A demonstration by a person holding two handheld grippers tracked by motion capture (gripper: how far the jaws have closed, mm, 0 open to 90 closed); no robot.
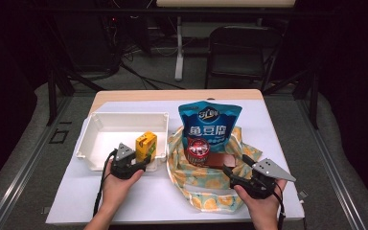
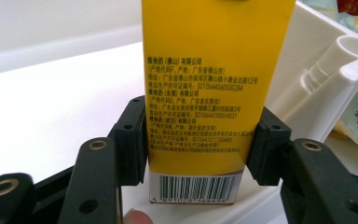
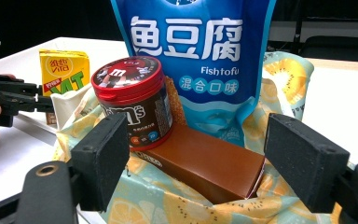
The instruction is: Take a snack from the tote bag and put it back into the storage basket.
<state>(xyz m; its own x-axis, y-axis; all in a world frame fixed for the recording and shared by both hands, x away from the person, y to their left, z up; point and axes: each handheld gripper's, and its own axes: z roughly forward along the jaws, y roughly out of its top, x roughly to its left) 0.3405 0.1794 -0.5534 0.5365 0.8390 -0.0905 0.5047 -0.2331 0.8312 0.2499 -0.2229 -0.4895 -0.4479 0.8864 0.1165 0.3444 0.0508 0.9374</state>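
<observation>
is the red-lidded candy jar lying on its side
No, the candy jar stands upright beside the brown box, its red lid on top.

Snacks gathered on a fruit-print cloth atop a white table.
A blue snack pouch stands upright at the back, with a red-lidded candy jar in front of it, touching a brown box that lies flat. Folding chair beyond.

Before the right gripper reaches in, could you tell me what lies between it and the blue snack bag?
In the right gripper view, a brown box lies between the right gripper and the blue snack bag, beside a red-lidded candy jar.
</observation>
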